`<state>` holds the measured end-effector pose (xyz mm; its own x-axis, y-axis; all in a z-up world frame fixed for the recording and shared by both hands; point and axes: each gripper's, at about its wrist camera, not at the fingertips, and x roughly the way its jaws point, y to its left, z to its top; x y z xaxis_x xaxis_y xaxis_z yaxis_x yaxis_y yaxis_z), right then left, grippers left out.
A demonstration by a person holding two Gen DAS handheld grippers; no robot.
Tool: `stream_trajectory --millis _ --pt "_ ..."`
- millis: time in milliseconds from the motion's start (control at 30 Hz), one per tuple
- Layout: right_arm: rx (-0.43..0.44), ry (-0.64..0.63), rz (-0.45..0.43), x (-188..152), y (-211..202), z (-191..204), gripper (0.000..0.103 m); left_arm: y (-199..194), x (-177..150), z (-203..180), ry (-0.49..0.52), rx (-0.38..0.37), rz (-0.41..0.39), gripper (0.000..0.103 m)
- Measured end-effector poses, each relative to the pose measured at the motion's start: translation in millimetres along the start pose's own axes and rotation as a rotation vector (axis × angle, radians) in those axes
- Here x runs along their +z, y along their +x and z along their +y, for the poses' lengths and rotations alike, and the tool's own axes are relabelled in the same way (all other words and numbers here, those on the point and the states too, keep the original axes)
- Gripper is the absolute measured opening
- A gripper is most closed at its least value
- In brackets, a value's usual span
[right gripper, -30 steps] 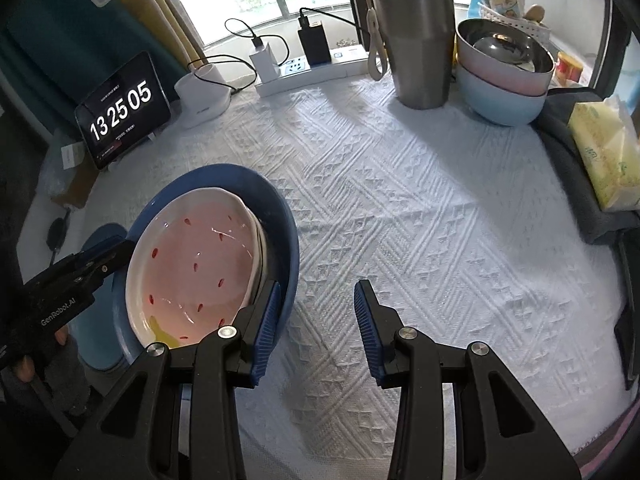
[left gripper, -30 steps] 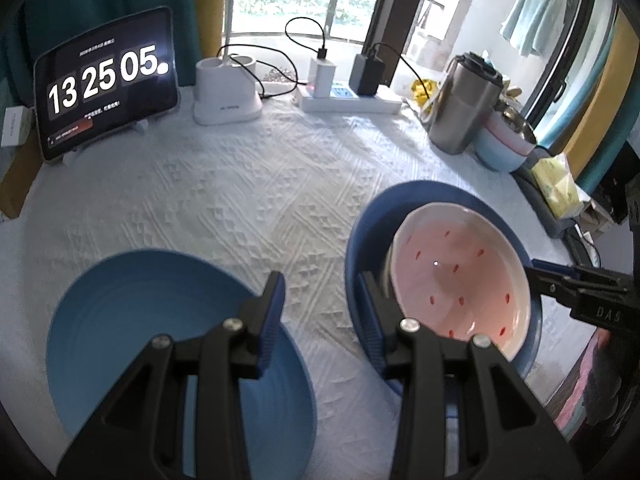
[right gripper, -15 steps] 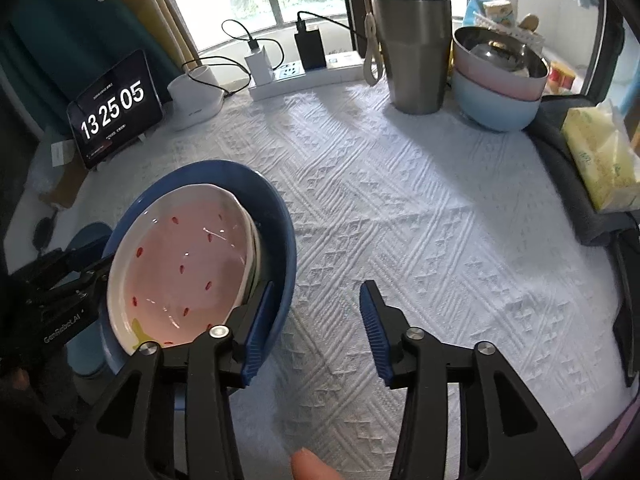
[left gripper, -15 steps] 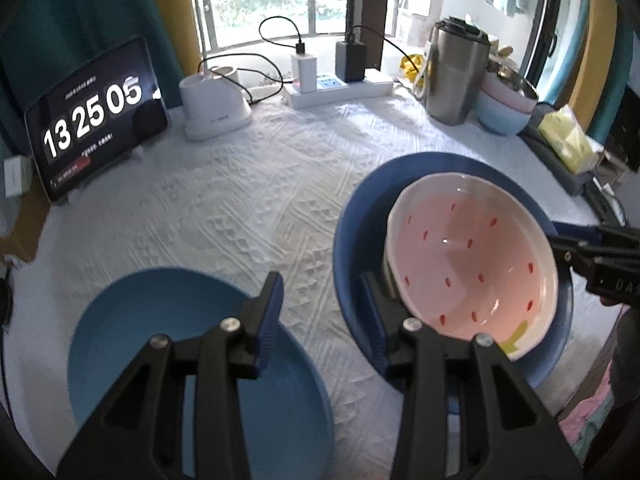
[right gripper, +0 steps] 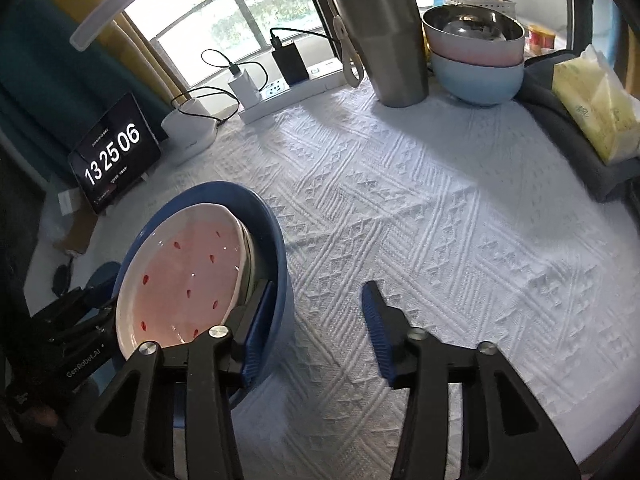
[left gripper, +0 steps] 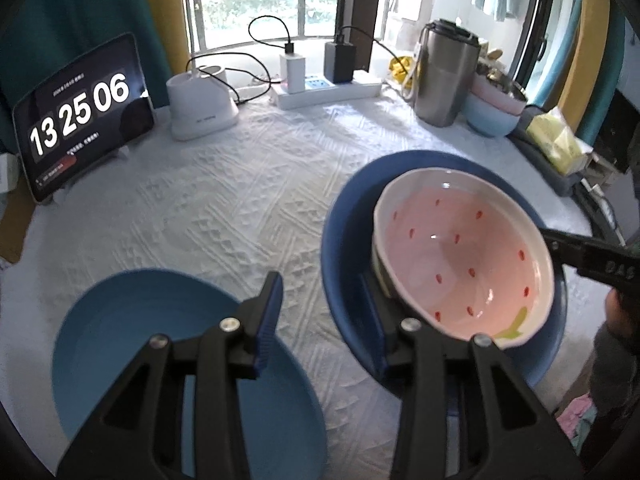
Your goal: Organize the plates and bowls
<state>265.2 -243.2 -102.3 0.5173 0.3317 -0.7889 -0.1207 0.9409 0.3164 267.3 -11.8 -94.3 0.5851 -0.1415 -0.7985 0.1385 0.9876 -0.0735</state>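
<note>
- Left gripper [left gripper: 326,322] jaws spread, nothing pinched; right finger sits by the near rim of the dark blue plate [left gripper: 348,216], contact can't be told; left finger is over the light blue plate [left gripper: 120,340].
- Right gripper [right gripper: 316,328] also spread, empty; its left finger is at the dark blue plate's rim on the opposite side, right finger over bare cloth.
- Pink strawberry bowl [left gripper: 464,256] sits tilted inside the dark blue plate, off-centre toward the right gripper's side.
- Light blue plate lies on the table near the left gripper, just beside the dark blue plate, not touching.
- Step in hand, as a guess: two-sided handling of the plate-and-bowl pair, likely to stack onto the light blue plate.
- To do well: seat each finger pair over the rim before closing, lift level, both sides together; the tilted bowl may slide.
- Around: tablet clock [left gripper: 80,116], white charger base [left gripper: 202,106], power strip [left gripper: 328,90], steel tumbler [right gripper: 384,40], stacked pastel bowls [right gripper: 476,56], tissue pack [right gripper: 596,108], all well back or at the table edge.
- White tablecloth [right gripper: 440,220] is textured and could snag or drag a sliding plate.
- Nothing blocks the short path between the two plates.
</note>
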Motion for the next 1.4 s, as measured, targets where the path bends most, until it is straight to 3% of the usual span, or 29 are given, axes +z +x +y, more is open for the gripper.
stream_trajectory --millis 33,100,167,267,400,1400 --pt "-0.005 -0.004 -0.006 -0.2 0.9 1.8 0.039 -0.5 -1.1 0.9 -0.01 -0.008 -0.012 0.038" --pt "-0.012 -0.033 -0.037 -1.7 0.9 10.4 0.022 -1.1 -3.2 2.3 -0.031 -0.016 -0.029 0.038" --pt "-0.017 -0.074 -0.059 -3.4 0.6 22.5 0.012 -2.1 -4.1 1.5 -0.042 -0.035 -0.041 0.028" --pt "-0.062 -0.082 -0.079 -3.8 1.6 27.2 0.011 -4.4 -4.7 -5.9 -0.026 -0.028 -0.065 0.016" --pt "-0.005 -0.036 -0.07 -2.1 2.5 16.6 0.011 -6.8 -5.5 -11.2 -0.025 -0.004 -0.098 0.015" --pt "-0.044 -0.042 -0.129 -4.7 -18.2 25.2 0.011 -24.4 -7.8 -14.3 -0.018 -0.023 -0.149 0.015"
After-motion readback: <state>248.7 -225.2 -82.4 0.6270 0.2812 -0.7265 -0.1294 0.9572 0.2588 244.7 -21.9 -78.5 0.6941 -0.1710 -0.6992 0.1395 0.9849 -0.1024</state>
